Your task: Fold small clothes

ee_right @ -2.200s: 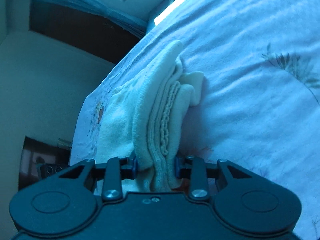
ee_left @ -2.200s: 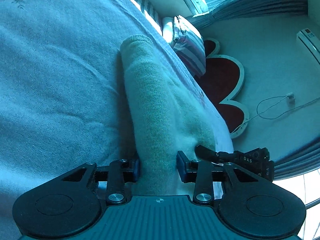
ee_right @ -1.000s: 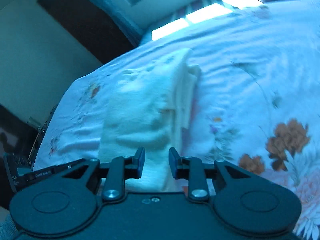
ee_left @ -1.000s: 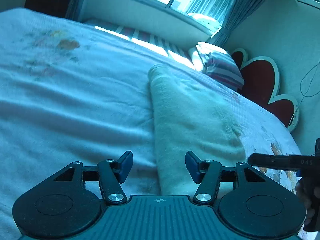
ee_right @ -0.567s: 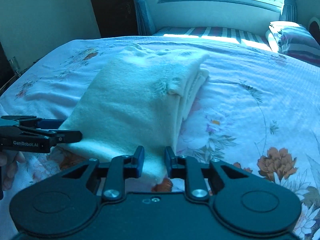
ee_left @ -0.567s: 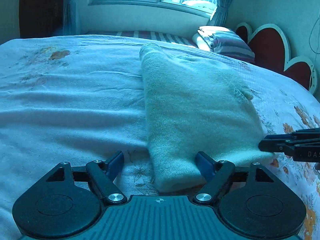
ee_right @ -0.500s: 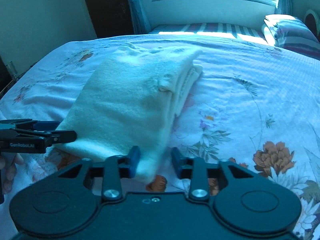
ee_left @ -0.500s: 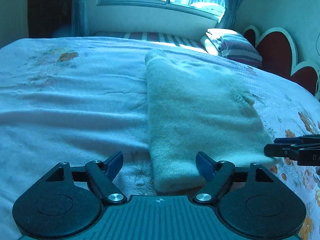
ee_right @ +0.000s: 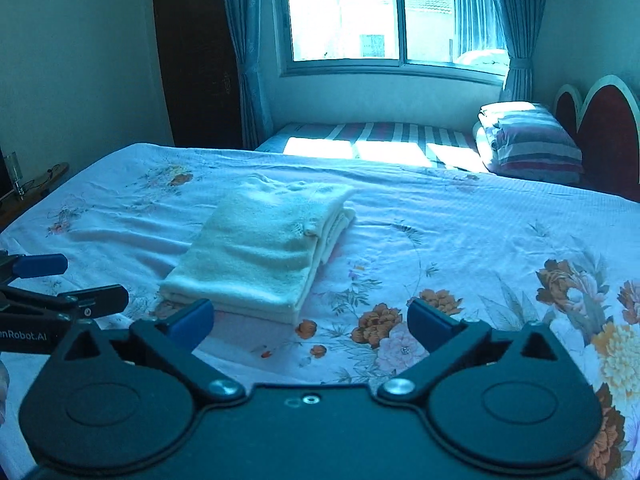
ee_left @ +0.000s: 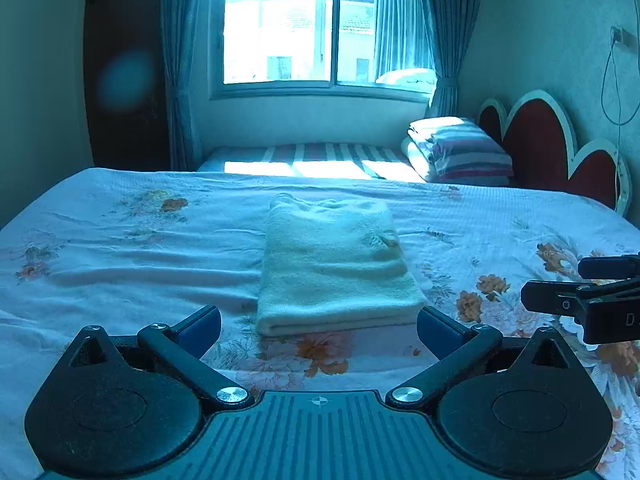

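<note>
A cream knitted garment (ee_left: 334, 268) lies folded into a neat rectangle on the floral bedsheet (ee_left: 120, 256); it also shows in the right wrist view (ee_right: 266, 252). My left gripper (ee_left: 319, 328) is wide open and empty, pulled back just short of the garment's near edge. My right gripper (ee_right: 310, 320) is wide open and empty, near the garment's front right corner. Each gripper shows at the edge of the other's view: the right one (ee_left: 588, 292), the left one (ee_right: 60, 284).
The bed's heart-shaped red headboard (ee_left: 552, 152) stands on the right. A stack of striped bedding (ee_left: 456, 152) lies at the far right by the window (ee_left: 320, 28). A dark wardrobe (ee_left: 124, 92) stands at the far left.
Both grippers let go of the folded garment, opened wide and drew back and up from it. The garment now lies flat on the bed.
</note>
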A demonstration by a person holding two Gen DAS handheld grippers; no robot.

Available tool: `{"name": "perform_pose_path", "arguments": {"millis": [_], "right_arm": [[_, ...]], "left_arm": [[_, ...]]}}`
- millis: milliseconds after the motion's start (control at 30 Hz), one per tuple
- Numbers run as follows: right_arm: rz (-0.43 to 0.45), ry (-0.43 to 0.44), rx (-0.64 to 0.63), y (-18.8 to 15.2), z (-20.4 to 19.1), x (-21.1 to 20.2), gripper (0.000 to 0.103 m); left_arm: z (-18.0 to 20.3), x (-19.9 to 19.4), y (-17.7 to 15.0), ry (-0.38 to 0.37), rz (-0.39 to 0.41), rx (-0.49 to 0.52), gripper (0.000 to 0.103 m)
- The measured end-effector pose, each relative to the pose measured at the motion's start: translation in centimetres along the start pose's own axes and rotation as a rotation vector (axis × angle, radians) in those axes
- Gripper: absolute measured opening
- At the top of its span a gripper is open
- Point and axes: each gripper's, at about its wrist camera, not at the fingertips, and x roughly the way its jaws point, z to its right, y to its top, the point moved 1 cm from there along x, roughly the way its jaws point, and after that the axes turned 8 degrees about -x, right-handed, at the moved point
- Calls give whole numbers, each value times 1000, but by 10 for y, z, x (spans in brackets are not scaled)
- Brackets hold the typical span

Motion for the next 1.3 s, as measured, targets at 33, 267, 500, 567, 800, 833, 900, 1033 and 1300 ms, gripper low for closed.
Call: {"name": "perform_pose_path", "arguments": {"millis": [33,267,500,567,800,833,900,1033,1300], "right_arm": [[14,-12,1,-2,-2,-12,103],[69,-55,34,-17,-4,-77,103],[112,-75,46,-27,-5,-118,103],[119,-75,43,-27,-6,-125,103],[146,-86,29,-26,-10,-142,103],[147,-87,27,-26,-10,-143,103],[154,-88,22,-25,-11,-146,103],[164,-82,18,-23,-14,-150,103],[172,-85,21,-24,-14,-155,103]], "left_arm": [[0,-12,-3,2,9,-12,103],[5,-78,-19,-10,65,-36,103],[13,-116,-25,-25,106,-40,103],[15,-124,-26,-29,116,-41,103],[20,-139,-27,-30,139,-42,103],[20,-141,-27,-30,144,-44,103],[21,-143,-26,-31,152,-45,103],[21,-147,-25,-32,161,-50,103],[23,-152,-24,-37,173,-45,103]]}}
